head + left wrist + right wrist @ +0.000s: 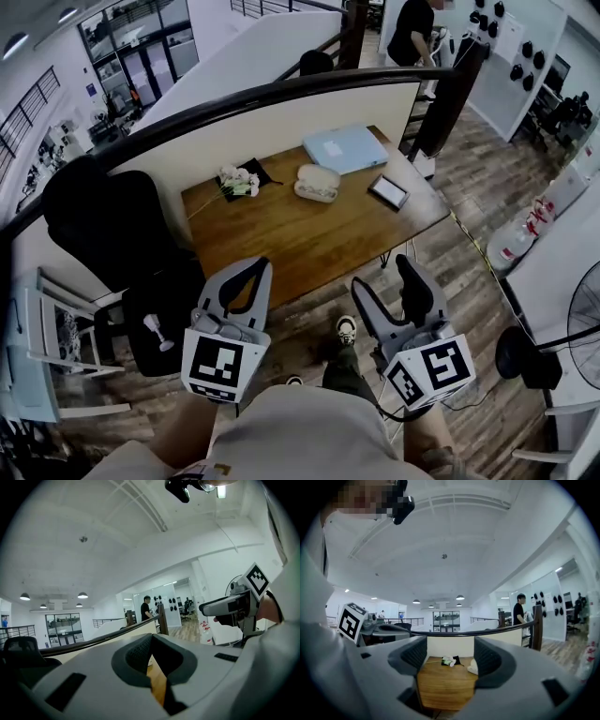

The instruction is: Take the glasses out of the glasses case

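Note:
A white glasses case lies closed on the wooden table, towards its far side. In the right gripper view the glasses case peeks out beside the right finger. No glasses show. Both grippers are held close to my body, short of the table's near edge. My left gripper has its fingertips together with nothing in them; in its own view the left gripper leaves only a sliver of wood visible. My right gripper stands open and empty, and the right gripper frames the table top.
On the table are a pale blue flat box, a dark phone-like slab and white flowers on a black cloth. A black chair stands at left. A dark railing runs behind. A person stands far back.

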`<state>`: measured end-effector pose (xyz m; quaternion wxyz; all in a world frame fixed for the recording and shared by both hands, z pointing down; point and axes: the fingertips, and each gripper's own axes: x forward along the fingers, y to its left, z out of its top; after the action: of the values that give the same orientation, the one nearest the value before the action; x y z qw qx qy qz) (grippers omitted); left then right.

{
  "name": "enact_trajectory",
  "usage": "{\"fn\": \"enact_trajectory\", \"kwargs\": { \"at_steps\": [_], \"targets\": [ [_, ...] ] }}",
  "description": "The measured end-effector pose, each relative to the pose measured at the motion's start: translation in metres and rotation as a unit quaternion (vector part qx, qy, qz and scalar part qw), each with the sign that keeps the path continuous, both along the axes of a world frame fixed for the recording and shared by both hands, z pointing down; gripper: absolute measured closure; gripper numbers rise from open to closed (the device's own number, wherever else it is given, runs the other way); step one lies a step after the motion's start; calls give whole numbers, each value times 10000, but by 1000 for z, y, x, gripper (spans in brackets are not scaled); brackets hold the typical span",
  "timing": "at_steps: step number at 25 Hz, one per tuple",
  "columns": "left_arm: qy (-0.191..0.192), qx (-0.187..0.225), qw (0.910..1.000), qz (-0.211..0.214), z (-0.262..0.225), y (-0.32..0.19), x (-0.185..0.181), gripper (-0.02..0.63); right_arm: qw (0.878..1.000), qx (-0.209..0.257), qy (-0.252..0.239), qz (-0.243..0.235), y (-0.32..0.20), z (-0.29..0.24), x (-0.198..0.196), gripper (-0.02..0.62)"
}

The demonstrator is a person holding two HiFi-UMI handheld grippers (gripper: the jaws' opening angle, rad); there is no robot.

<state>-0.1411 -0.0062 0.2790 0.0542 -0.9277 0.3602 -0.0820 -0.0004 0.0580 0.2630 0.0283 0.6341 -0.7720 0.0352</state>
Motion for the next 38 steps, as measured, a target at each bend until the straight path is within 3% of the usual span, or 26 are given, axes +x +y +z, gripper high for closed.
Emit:
{"fn": "enact_trajectory", "kwargs": {
  "at_steps": [10,23,30,38],
  "targets": [
    [-108,-31,9992,-377,7,-104,78,603,9987,-120,-48,-496,-114,16,77,281],
    [-360,-192,9918,-1208,19,-223,171,603,9879,-346,-210,-1495,-259,31,164,285],
    [-433,-238,9860,-1595,25,-259,195,603,9797,-505,-266,-1923,-304,42,191,287],
    [-527,-347,9814,-1814,31,-270,195,603,9716,-632,-368,-2249,-327,48,192,290]
  ]
}}
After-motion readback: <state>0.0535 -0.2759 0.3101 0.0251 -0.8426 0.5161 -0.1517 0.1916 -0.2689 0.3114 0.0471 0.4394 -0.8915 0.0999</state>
